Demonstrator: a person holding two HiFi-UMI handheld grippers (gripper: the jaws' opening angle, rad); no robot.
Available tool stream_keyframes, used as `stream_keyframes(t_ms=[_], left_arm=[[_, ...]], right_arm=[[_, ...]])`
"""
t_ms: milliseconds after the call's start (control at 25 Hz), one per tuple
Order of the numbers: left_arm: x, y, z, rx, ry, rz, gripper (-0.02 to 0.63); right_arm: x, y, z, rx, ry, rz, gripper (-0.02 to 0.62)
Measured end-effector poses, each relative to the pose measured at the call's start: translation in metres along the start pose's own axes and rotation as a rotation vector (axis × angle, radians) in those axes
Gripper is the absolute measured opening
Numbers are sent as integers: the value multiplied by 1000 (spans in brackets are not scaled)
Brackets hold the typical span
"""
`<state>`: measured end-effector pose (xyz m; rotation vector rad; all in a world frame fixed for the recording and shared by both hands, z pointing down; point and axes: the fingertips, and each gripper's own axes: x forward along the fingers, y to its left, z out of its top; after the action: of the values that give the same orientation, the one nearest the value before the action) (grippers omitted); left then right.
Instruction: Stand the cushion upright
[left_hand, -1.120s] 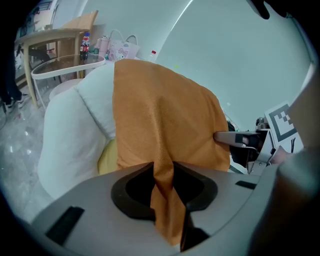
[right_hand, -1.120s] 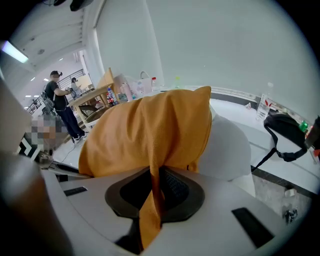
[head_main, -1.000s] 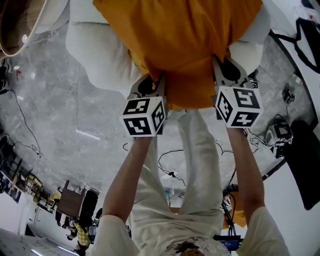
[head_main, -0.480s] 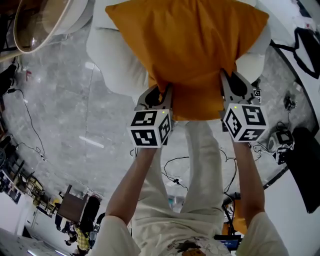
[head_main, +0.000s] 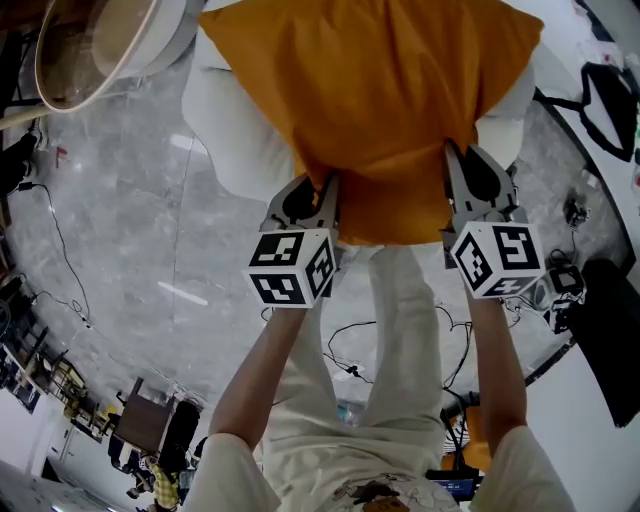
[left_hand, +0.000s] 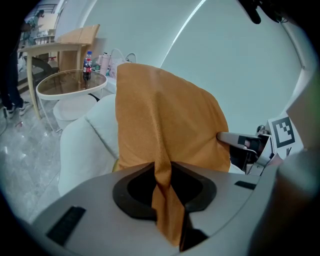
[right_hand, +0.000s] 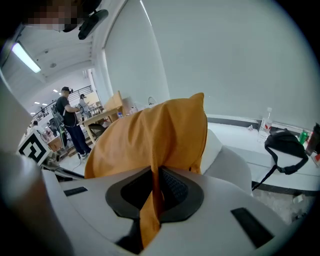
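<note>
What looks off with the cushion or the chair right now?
Nothing damaged or spilled. The orange cushion is over the white chair, held only by folds of its cover pinched in the left tool and right tool, so its near edge is bunched.

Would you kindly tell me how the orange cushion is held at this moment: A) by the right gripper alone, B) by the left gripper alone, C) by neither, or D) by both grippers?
D: the left gripper and the right gripper each pinch a fold of the orange cushion between shut jaws.
</note>
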<state>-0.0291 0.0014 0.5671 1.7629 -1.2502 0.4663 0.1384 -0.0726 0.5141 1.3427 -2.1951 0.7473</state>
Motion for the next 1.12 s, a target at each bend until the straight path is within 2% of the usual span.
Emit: stream_keyframes(t_ms=[440, 1120], left_arm=[[8, 2, 51, -26, -90, 3, 86], [27, -3, 134, 7, -191, 6, 74]], right_arm=[[17, -7, 56, -53, -82, 34, 51], [42, -31, 129, -17, -200, 22, 37]])
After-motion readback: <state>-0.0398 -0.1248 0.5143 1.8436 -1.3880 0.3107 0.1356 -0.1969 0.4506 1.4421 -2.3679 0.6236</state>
